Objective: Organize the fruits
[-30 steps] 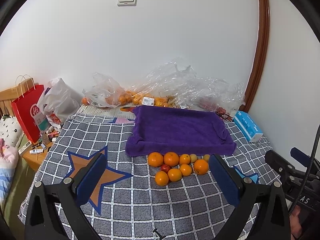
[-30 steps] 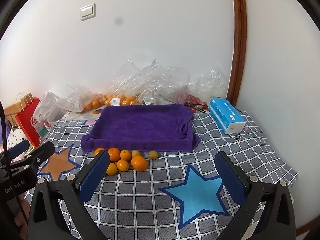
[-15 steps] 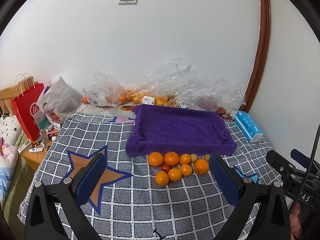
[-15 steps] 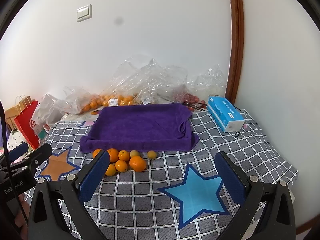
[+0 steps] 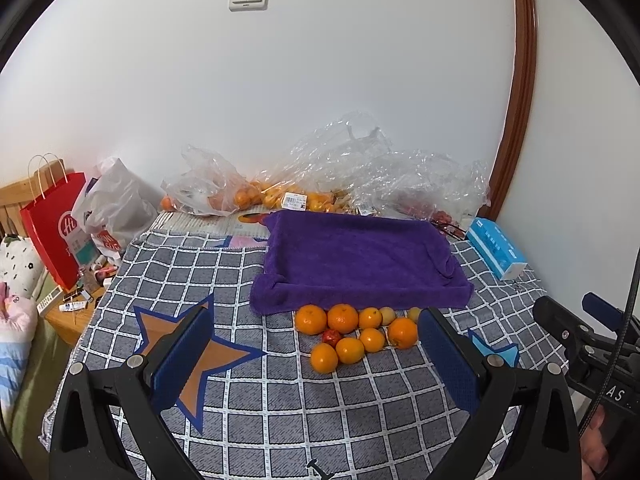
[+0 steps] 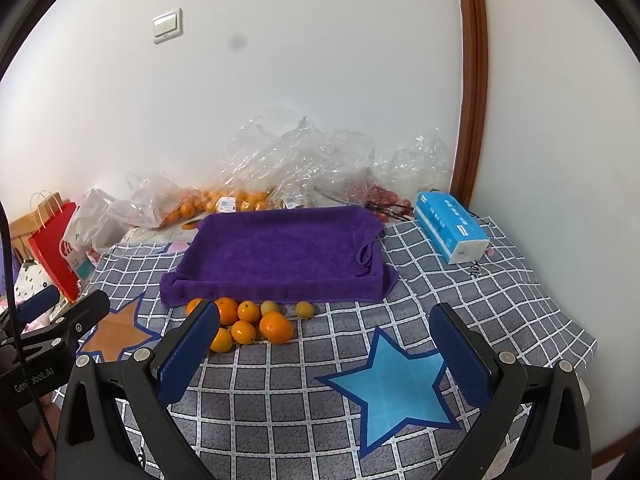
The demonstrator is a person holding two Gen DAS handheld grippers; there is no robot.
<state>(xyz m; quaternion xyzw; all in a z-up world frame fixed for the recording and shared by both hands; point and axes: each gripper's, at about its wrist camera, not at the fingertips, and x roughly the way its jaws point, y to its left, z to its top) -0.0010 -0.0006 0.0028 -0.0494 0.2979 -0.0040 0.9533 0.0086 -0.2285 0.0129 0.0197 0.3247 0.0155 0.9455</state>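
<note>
Clearly nothing was picked yet: left tongs (image 5: 316, 364) and right tongs (image 6: 326, 354) both hung wide and empty above the tabletop (image 5: 280, 420). Oranges (image 5: 354, 334) clustered just before the purple towel tray (image 5: 360, 260); an outer fruit looked easiest to take first.

1. Right wrist view: the near blue pad (image 6: 188, 354) covered the left end of the orange pile (image 6: 256, 322), so no full count there.
2. Bagged fruit behind the purple towel (image 5: 360, 262) was blurred by crinkled plastic bags (image 5: 384, 168); the red stuff (image 5: 424, 212) was too small to name.
3. The price label (image 5: 295, 201) by those bags was unreadable.
4. Only a fingertip-sized bit of a hand (image 5: 596, 446) showed, cut off at the frame's edge.
</note>
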